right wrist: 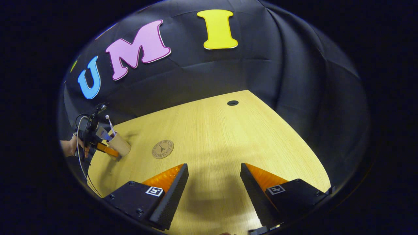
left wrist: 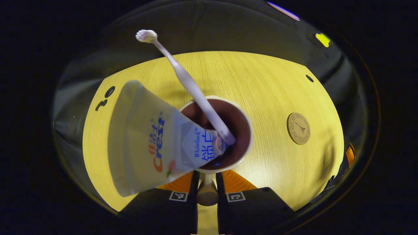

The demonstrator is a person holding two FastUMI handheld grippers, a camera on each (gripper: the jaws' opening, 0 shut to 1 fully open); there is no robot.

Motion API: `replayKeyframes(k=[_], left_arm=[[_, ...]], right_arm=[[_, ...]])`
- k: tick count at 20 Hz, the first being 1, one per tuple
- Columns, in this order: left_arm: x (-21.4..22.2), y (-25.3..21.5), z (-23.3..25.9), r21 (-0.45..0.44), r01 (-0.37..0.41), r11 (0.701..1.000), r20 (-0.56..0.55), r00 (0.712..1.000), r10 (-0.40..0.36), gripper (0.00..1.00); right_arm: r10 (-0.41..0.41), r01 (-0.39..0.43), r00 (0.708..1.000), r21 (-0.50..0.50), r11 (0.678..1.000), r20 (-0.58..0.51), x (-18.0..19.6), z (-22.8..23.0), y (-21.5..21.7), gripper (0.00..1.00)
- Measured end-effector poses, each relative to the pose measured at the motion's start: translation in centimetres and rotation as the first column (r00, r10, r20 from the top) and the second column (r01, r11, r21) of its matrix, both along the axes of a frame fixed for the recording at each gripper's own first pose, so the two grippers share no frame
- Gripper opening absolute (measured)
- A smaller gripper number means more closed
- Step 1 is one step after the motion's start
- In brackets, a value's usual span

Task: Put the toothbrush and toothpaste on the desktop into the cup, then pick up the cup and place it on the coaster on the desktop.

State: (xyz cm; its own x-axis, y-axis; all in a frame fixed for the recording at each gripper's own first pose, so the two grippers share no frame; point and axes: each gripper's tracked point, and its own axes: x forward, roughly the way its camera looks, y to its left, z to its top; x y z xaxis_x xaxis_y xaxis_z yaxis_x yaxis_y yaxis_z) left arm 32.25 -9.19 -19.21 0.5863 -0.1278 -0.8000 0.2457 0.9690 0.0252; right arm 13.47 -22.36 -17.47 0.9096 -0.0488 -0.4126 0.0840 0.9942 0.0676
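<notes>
Left gripper view, grip: left gripper [left wrist: 207, 182] clenched on cup [left wrist: 217, 134] handle
Coaster [left wrist: 298, 128]: to cup's right, apart
Right gripper [right wrist: 214, 192]: released, idle

We see our left gripper [left wrist: 207, 182] as two blocky housings, each carrying a small square black-and-white marker near its inner top corner. Ribbed wedge-shaped fingers [left wrist: 178, 182] rise from the housings. Our right gripper [right wrist: 214, 192] has the same build: angular housings with small round screws along the edges, a square marker on each, and fingers [right wrist: 169, 195] with finely serrated inner faces. In the right gripper view, a thin pale cable [right wrist: 80, 153] loops down past our hand [right wrist: 70, 147] beside the far-off dark body.
</notes>
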Motion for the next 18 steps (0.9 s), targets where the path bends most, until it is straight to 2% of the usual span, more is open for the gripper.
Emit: replayKeyframes(k=[1, 2, 3, 5, 10, 15, 18], left_arm=[[0.0, -0.2, 0.2, -0.009, -0.003, 1.0, 0.005, 1.0, 0.003, 0.33], [0.0, -0.3, 0.4, -0.011, -0.001, 1.0, 0.015, 1.0, 0.001, 0.33], [0.1, -0.3, 0.8, -0.001, 0.007, 1.0, 0.03, 1.0, -0.007, 0.28], [0.2, -0.7, 2.0, 0.018, 0.035, 0.999, 0.062, 0.997, -0.036, 0.28], [0.1, -4.3, 4.2, 0.057, 0.16, 0.986, 0.109, 0.98, -0.165, 0.28], [-0.2, -9.3, 5.3, 0.104, 0.34, 0.935, 0.134, 0.926, -0.352, 0.28], [-0.8, -12.0, 5.0, 0.136, 0.417, 0.899, 0.117, 0.894, -0.433, 0.28]], right_arm=[[0.001, -0.001, 1.0, 0.0, 1.0, 0.003, 0.0, 0.1, 0.1, 0.98], [0.001, -0.001, 1.0, -0.001, 1.0, 0.004, -0.1, 0.2, 0.1, 0.98], [0.001, -0.001, 1.0, -0.001, 1.0, 0.007, -0.1, 0.3, 0.1, 0.98], [0.004, -0.004, 1.0, 0.003, 1.0, 0.007, -0.3, 0.4, 0.2, 0.98], [-0.005, 0.005, 1.0, 0.003, 1.0, 0.005, -0.7, 0.0, 0.1, 0.98], [0.0, 0.0, 1.0, -0.01, 1.0, -0.008, -0.8, -0.3, -0.2, 0.98], [-0.013, 0.013, 1.0, -0.014, 1.0, -0.009, -1.0, -0.4, -0.8, 0.98]])
